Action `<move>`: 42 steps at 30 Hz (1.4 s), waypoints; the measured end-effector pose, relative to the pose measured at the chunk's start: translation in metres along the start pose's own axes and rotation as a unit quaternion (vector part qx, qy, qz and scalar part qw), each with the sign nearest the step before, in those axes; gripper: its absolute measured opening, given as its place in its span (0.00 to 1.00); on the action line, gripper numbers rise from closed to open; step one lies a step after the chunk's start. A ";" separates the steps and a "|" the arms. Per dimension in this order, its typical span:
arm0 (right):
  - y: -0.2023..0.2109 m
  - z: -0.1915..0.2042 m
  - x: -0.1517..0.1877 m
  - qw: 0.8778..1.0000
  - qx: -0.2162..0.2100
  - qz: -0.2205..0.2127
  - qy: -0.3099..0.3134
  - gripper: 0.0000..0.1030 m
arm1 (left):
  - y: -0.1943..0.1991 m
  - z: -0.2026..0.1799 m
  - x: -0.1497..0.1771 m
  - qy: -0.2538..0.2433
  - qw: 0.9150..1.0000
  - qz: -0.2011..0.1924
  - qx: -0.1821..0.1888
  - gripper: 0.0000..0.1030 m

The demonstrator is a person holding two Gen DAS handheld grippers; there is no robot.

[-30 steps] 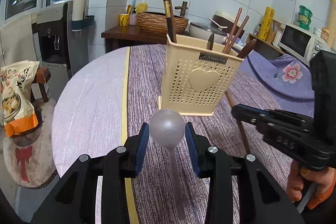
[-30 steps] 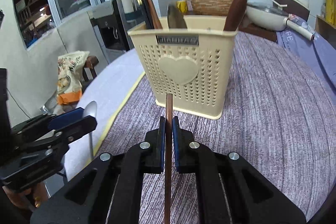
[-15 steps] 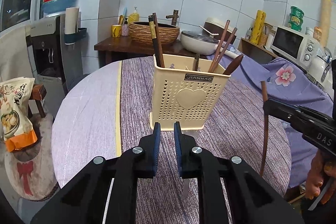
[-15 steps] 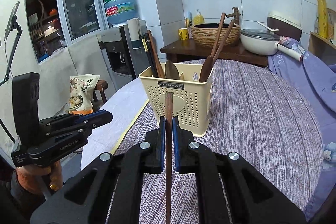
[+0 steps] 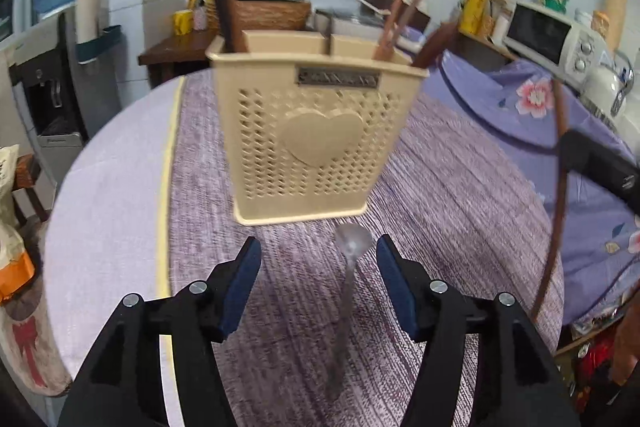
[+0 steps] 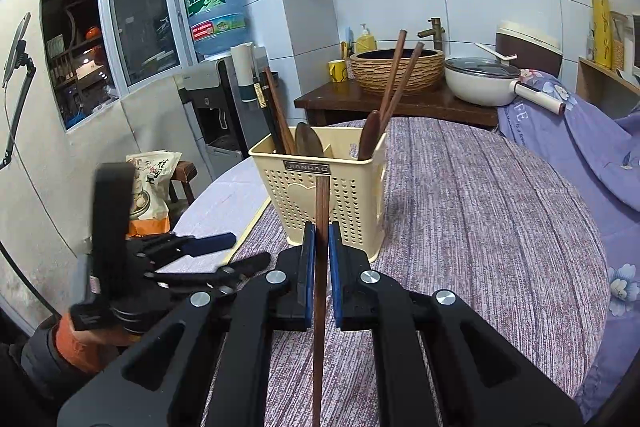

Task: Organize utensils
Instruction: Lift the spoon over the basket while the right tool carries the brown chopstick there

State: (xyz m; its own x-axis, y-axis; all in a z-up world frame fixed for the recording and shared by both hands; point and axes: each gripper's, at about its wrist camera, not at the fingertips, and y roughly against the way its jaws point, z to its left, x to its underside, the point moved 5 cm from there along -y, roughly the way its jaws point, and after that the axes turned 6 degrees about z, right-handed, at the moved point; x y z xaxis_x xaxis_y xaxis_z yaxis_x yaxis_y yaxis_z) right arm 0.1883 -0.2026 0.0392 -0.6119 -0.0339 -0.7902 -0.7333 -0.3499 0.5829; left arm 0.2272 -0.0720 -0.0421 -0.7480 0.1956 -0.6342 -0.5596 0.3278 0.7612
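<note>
Since half a second ago our left hand-held gripper (image 5: 318, 281) has spread wide, leaving the spoon (image 5: 347, 291) flat on the counter (image 5: 460, 187) at 6 o'clock of the utensil holder (image 5: 316, 131), while our right hand-held gripper (image 6: 319, 273) clamps a chopstick (image 6: 320, 247) upright, presumably for dropping in.

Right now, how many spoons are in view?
3: a metal spoon on the table before the left gripper, two wooden spoons in the holder. More may hide inside.
</note>
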 end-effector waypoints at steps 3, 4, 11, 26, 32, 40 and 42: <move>0.007 -0.009 0.001 1.000 0.002 -0.006 -0.013 0.07 | -0.024 -0.016 0.000 -0.029 0.999 0.024 -0.001 0.57; 0.009 -0.010 0.001 1.000 0.003 -0.008 -0.016 0.07 | -0.033 -0.022 0.000 -0.043 0.999 0.033 -0.006 0.57; 0.024 -0.018 0.006 0.999 0.002 -0.024 -0.030 0.07 | -0.078 -0.037 0.000 -0.068 0.995 0.071 -0.025 0.56; 0.036 -0.022 0.011 0.999 -0.009 -0.034 -0.038 0.07 | -0.101 -0.042 -0.008 -0.073 0.993 0.080 -0.047 0.34; 0.035 -0.022 0.010 0.999 -0.009 -0.033 -0.038 0.07 | -0.090 -0.039 -0.012 -0.056 0.996 0.058 -0.042 0.34; 0.033 -0.015 0.008 0.999 -0.014 -0.034 -0.033 0.07 | -0.024 -0.031 -0.021 -0.032 0.999 -0.016 -0.019 0.34; 0.034 -0.013 0.006 0.999 -0.015 -0.036 -0.031 0.07 | -0.004 -0.028 -0.023 -0.029 0.999 -0.037 -0.015 0.34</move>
State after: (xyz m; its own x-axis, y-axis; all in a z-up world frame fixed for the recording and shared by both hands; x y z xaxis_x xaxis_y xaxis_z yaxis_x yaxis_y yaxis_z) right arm 0.1634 -0.2265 0.0518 -0.5764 0.0505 -0.8156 -0.7672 -0.3773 0.5188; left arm 0.2362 -0.1037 -0.0267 -0.6827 0.2254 -0.6951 -0.6238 0.3157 0.7150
